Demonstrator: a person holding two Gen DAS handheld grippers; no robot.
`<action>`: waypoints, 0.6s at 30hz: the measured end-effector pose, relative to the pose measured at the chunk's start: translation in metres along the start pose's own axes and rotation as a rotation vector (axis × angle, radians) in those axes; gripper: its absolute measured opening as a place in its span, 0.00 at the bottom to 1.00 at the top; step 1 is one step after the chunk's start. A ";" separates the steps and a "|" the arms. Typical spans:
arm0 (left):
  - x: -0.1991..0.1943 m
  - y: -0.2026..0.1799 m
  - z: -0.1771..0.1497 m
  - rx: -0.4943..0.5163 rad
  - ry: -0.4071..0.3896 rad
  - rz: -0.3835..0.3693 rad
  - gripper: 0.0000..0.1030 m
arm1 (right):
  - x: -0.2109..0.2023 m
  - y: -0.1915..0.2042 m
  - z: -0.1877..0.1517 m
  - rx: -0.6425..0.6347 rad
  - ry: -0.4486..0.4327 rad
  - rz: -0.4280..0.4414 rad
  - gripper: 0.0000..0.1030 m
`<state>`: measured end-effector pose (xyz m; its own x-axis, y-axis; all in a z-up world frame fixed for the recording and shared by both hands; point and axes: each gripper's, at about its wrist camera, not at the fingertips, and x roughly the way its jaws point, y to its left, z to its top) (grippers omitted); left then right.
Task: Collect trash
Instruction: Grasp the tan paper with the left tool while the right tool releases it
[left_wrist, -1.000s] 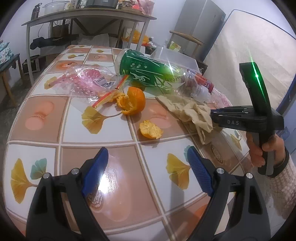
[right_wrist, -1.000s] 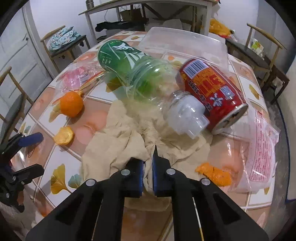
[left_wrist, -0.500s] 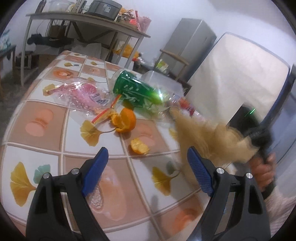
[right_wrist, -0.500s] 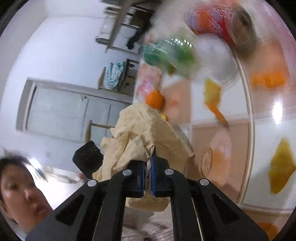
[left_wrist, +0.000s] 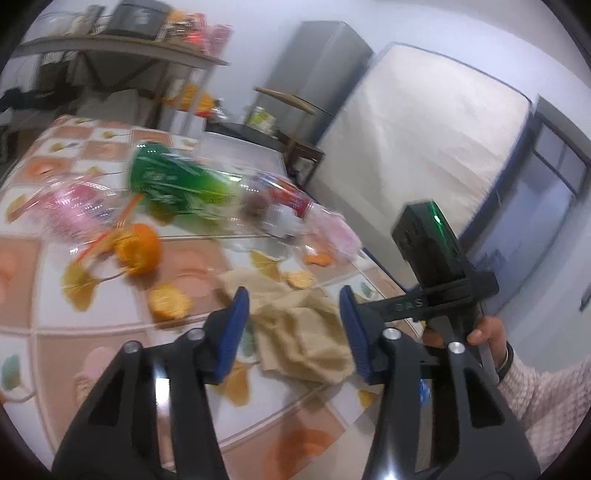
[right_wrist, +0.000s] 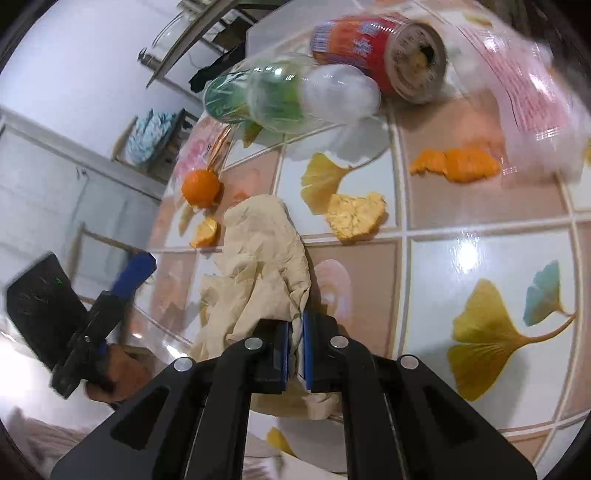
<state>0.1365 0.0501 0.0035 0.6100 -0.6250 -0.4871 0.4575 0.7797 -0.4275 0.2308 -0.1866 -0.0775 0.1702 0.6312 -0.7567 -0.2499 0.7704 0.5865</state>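
My right gripper (right_wrist: 293, 345) is shut on a crumpled beige paper napkin (right_wrist: 258, 266) and holds it above the table's near edge. In the left wrist view the napkin (left_wrist: 295, 328) lies between the blue pads of my open left gripper (left_wrist: 293, 328), which does not touch it. The right gripper's body (left_wrist: 436, 258) is just to its right. On the tiled table lie a green plastic bottle (right_wrist: 273, 92), a red can (right_wrist: 380, 55), an orange (right_wrist: 201, 186) and orange peels (right_wrist: 356, 216).
Clear and pink plastic wrappers (right_wrist: 528, 85) lie at the table's right side, more (left_wrist: 74, 206) at the left. The tiled table (right_wrist: 480, 266) has its edge near me. A shelf (left_wrist: 110, 55), a chair (left_wrist: 288, 107) and a mattress (left_wrist: 424, 140) stand behind.
The right gripper lifted the napkin off the table and swung it to the near edge. My left gripper moved right and its jaws narrowed around the napkin.
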 end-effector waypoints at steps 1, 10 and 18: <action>0.004 -0.004 0.000 0.021 0.018 -0.007 0.39 | 0.000 -0.002 0.002 0.007 0.009 0.017 0.09; 0.043 -0.024 -0.002 0.167 0.161 0.050 0.13 | 0.005 -0.011 0.007 0.067 0.095 0.132 0.11; 0.072 -0.009 -0.008 0.115 0.304 0.147 0.03 | -0.026 -0.006 -0.001 -0.005 0.012 0.063 0.39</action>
<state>0.1710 -0.0028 -0.0343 0.4626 -0.4748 -0.7487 0.4589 0.8508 -0.2560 0.2272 -0.2078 -0.0617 0.1427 0.6771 -0.7220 -0.2644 0.7290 0.6314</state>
